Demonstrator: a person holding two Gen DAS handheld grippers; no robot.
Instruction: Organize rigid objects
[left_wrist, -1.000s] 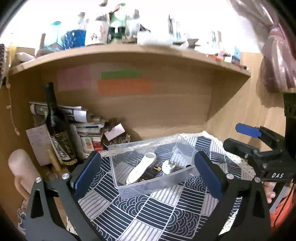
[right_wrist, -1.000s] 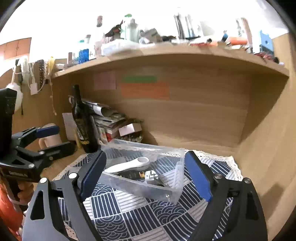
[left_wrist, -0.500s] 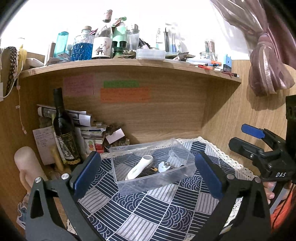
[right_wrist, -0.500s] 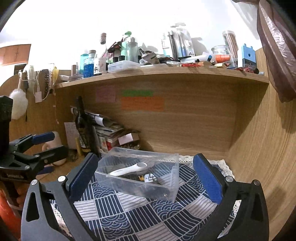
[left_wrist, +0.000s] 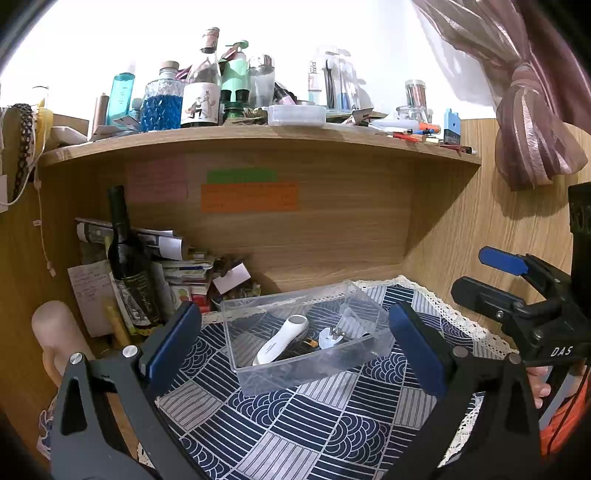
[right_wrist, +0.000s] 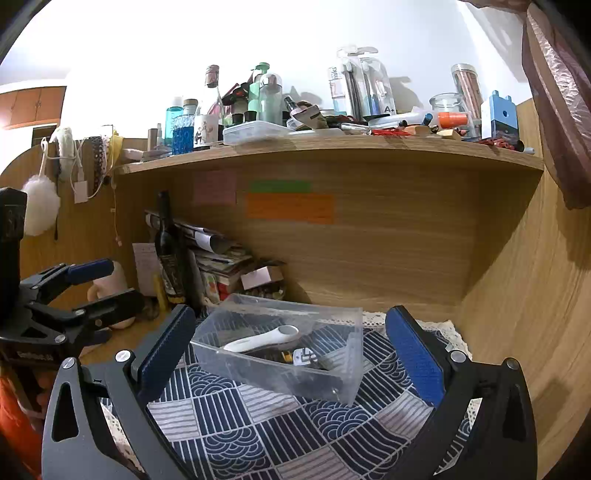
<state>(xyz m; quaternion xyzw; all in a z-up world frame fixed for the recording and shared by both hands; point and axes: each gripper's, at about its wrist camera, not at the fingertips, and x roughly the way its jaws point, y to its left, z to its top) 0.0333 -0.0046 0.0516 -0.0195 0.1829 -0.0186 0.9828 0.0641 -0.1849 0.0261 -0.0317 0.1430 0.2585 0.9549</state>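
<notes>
While both grippers hang above the patterned cloth (left_wrist: 295, 424), let's sweep across from the left: a pale rounded object (left_wrist: 55, 332) sits at the far edge, then a dark wine bottle (left_wrist: 127, 266) stands upright against a messy stack of papers and booklets (left_wrist: 177, 258). Next comes the left gripper (left_wrist: 295, 343), jaws spread wide, blue pads well apart, nothing between them, hovering short of the clear plastic box (left_wrist: 314, 369). That box sits on the blue-and-white cloth, near the back of the wooden alcove. Inside it, a white handheld device (left_wrist: 282, 339) lies on a slant, and just to its right rests a white plug (left_wrist: 328, 338) with metal prongs; some darker bits lie beneath them, too small to name. Further right, the right gripper (left_wrist: 517, 295) shows from the side, its blue-tipped fingers parted and holding nothing. Its own camera confirms it: right gripper (right_wrist: 288, 347) wide open, pads on either side of the box's outline but nearer the lens, not touching. Up above, the shelf (left_wrist: 258, 134) is crowded with bottles and jars, and a tied-back curtain (left_wrist: 532, 129) hangs at the far right.
</notes>
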